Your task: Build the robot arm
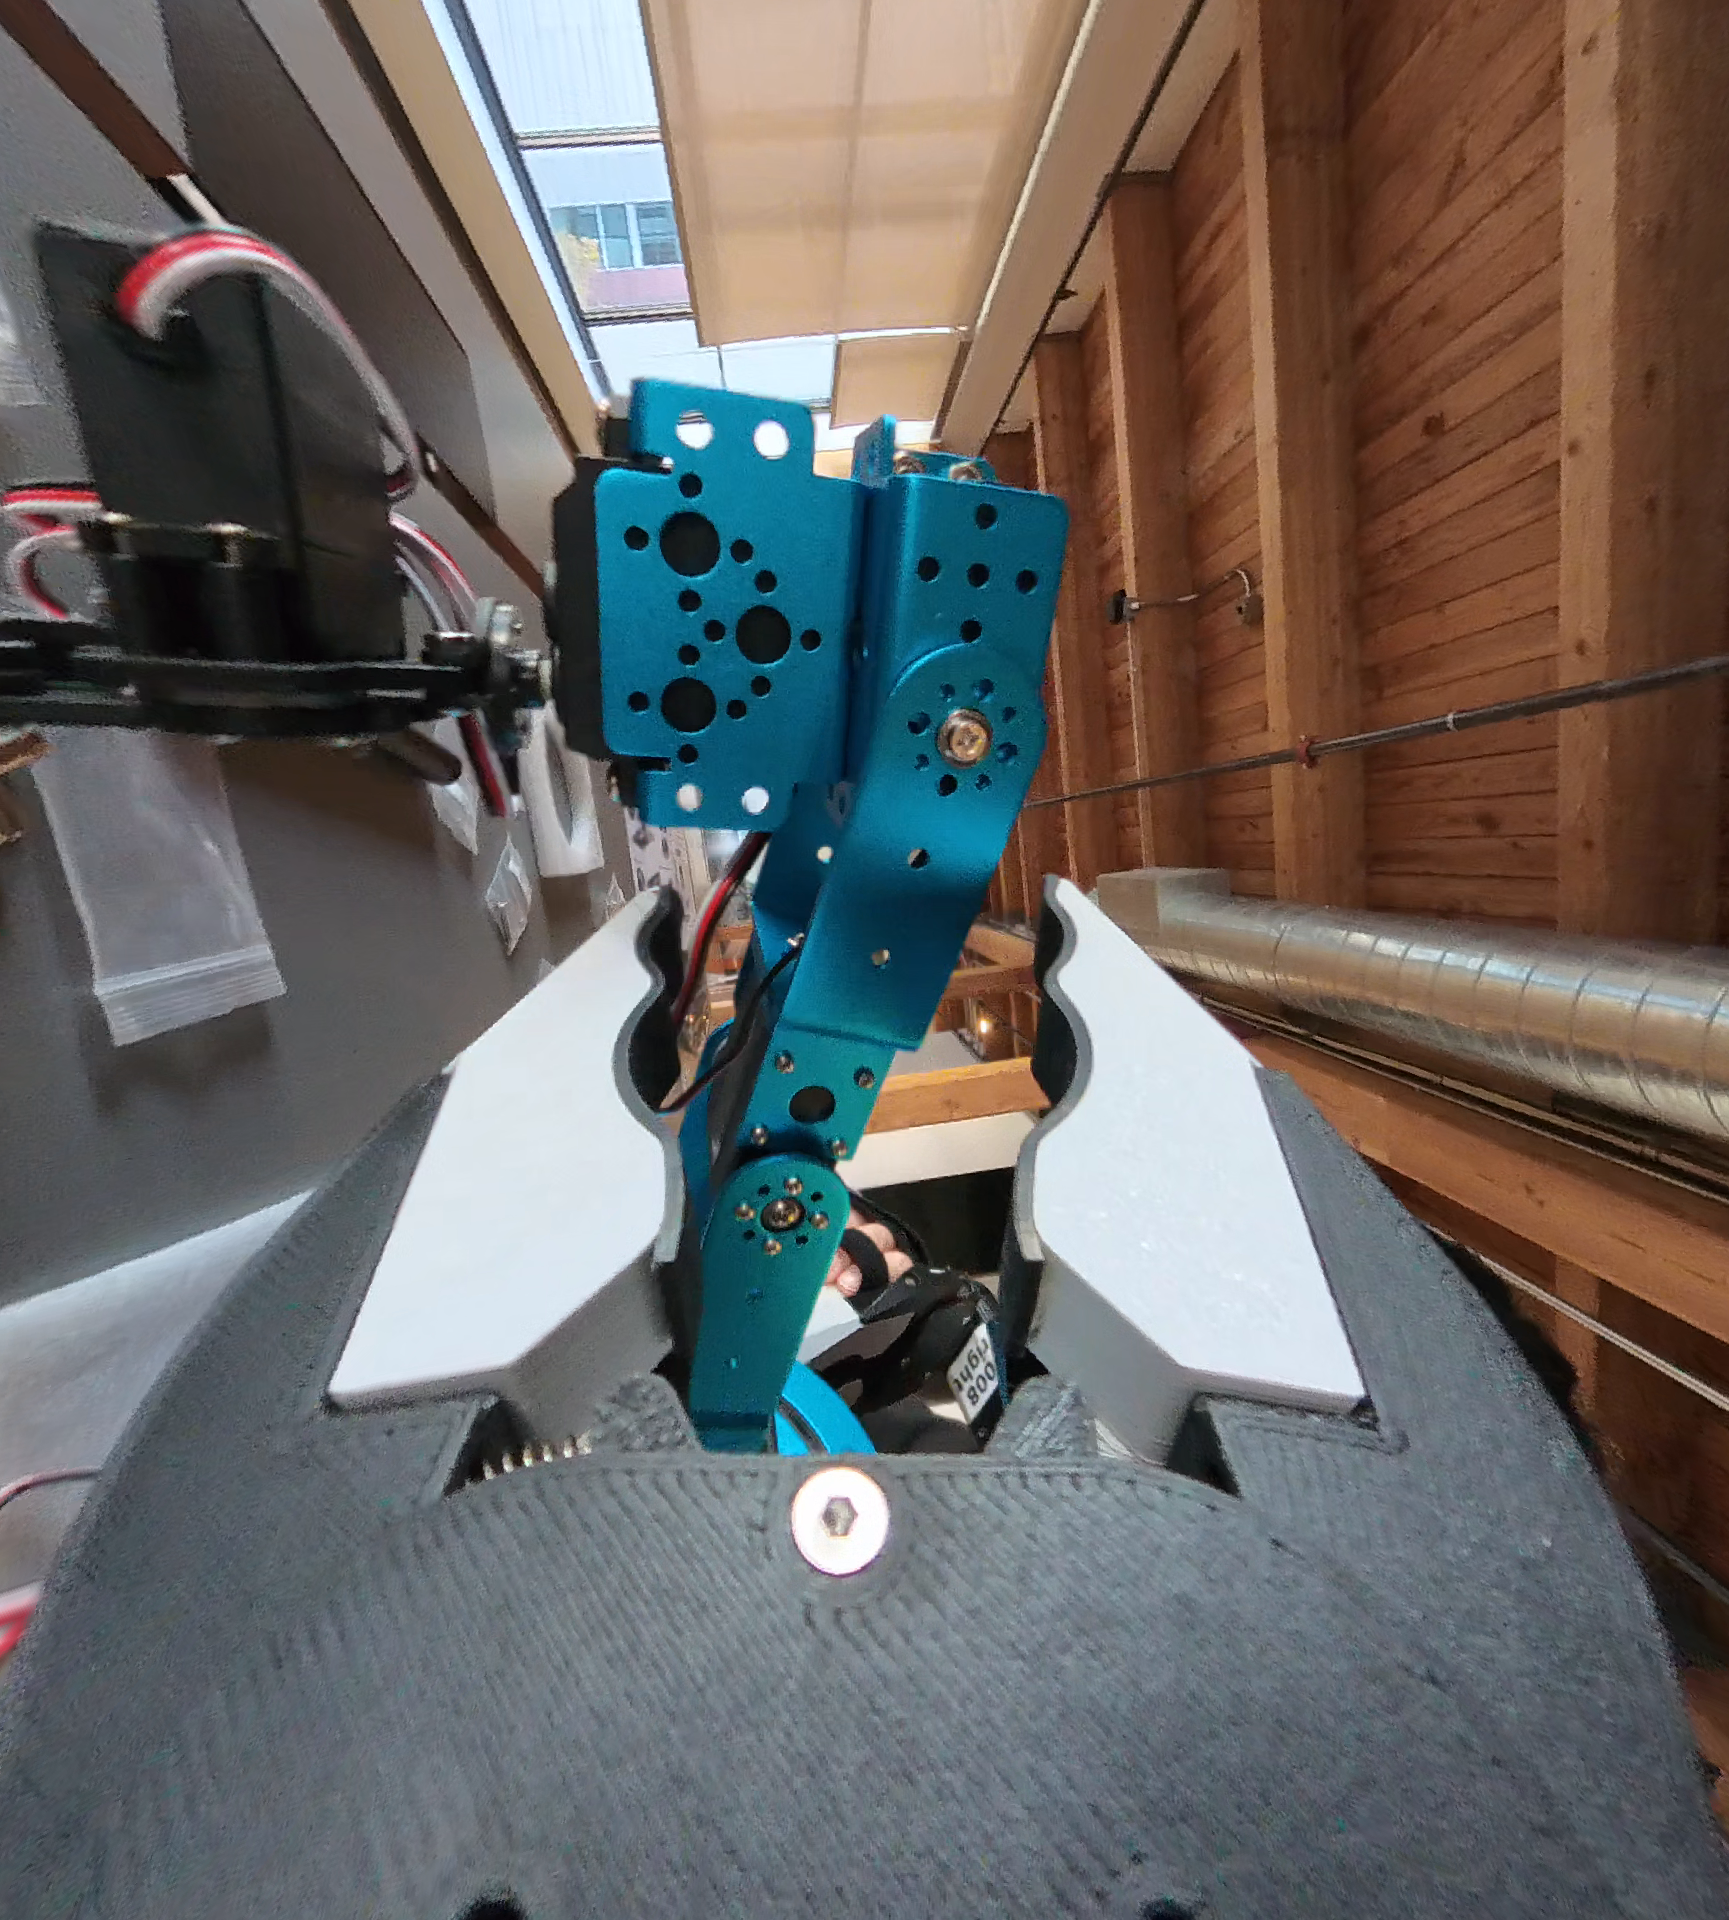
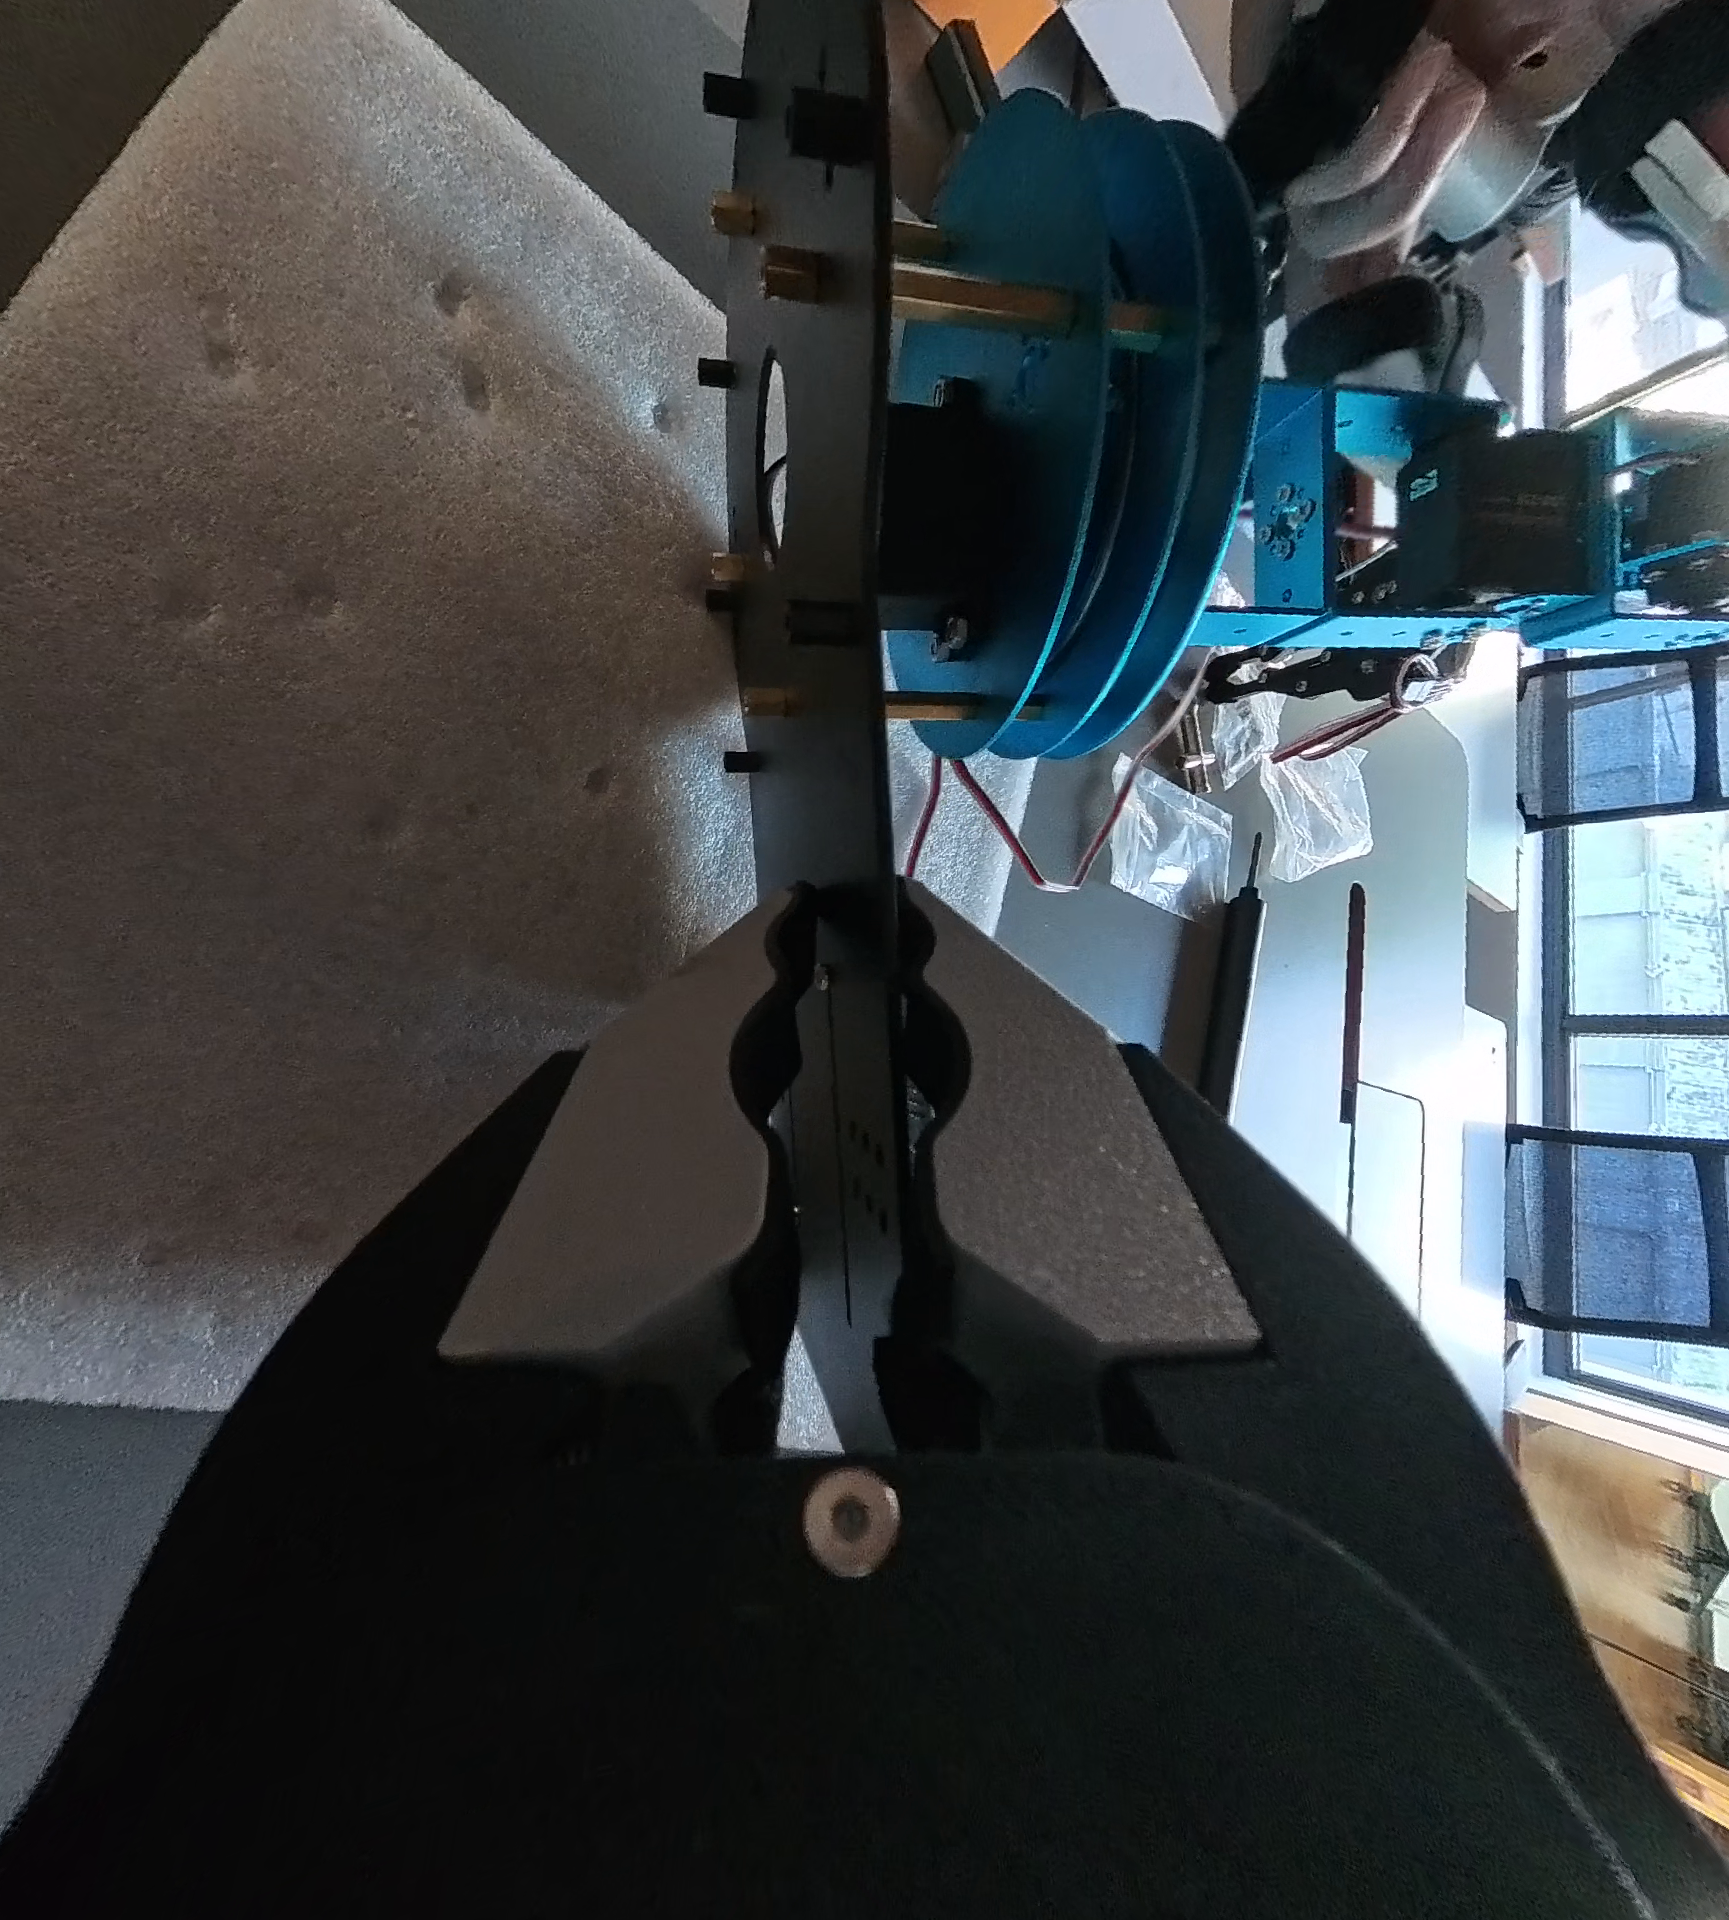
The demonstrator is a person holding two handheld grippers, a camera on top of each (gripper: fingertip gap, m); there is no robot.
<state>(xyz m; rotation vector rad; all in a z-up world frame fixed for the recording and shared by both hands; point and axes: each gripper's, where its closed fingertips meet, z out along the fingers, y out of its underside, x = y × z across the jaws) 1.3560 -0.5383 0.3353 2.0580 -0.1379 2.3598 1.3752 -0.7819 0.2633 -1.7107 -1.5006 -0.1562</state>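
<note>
1. The right gripper (image 2: 852, 894) has its two grey fingers pressed in on a thin dark flat base plate (image 2: 818, 623), seen edge-on. The plate runs right down between the jaws towards the gripper body, so this is a firm pinch.
2. The plate carries short brass standoffs (image 2: 995, 291), and a stack of round blue metal discs (image 2: 1099, 416) sits on them. A black servo body hangs between plate and discs.
3. A jointed blue metal robot arm (image 1: 818, 644), drilled all over with holes, rises from the discs. From where I stand it looks bolted together, with servos seated in the brackets and screws in the joint horns.
4. The left gripper (image 1: 855, 904) has its jaws spread, one on each side of the arm's middle link. I see gaps on both sides, so I would not call it a grip. Whether either finger brushes the metal, I cannot tell.
5. A black claw with its own servo (image 1: 216, 582) sits at the far end of the arm. Red, white and black wires (image 1: 247, 260) trail loose from it.
6. A white foam sheet (image 2: 268, 675) lies beyond the plate on one side. On the grey tabletop (image 2: 1099, 987) on the other side are clear plastic bags (image 2: 1172, 831) and a black screwdriver (image 2: 1234, 987).
</note>
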